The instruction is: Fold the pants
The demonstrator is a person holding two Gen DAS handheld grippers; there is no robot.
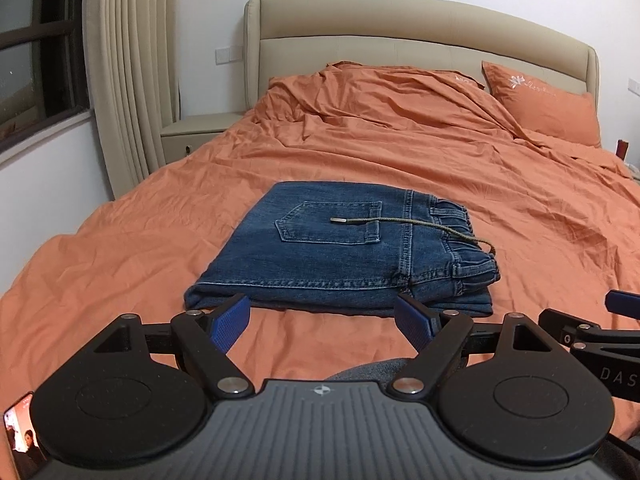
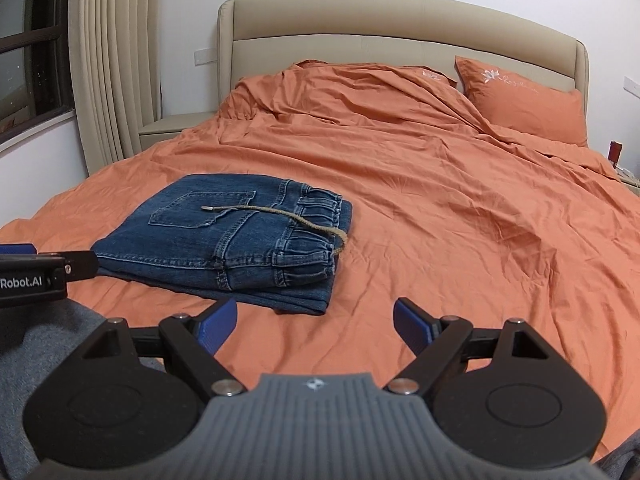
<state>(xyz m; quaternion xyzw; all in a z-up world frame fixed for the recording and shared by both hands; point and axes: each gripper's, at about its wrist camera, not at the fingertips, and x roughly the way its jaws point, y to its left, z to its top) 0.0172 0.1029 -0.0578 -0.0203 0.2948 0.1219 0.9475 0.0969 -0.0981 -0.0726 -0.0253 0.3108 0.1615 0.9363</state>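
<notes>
Blue denim pants [image 1: 340,252] lie folded in a compact rectangle on the orange bedsheet [image 1: 520,216], back pocket up, elastic waistband to the right. A tan drawstring [image 1: 412,226] with a metal tip trails across the pocket. My left gripper [image 1: 322,322] is open and empty, just short of the pants' near edge. In the right wrist view the pants [image 2: 224,240] lie ahead to the left, and my right gripper [image 2: 314,322] is open and empty over bare sheet, near their front right corner. The left gripper's body [image 2: 32,276] shows at the left edge.
An orange pillow [image 1: 548,100] and rumpled duvet lie near the beige headboard [image 1: 400,28]. A nightstand [image 1: 196,132], curtain [image 1: 128,72] and window stand to the left. A phone [image 1: 20,436] lies at the lower left. Grey clothing [image 2: 36,344] lies under the grippers.
</notes>
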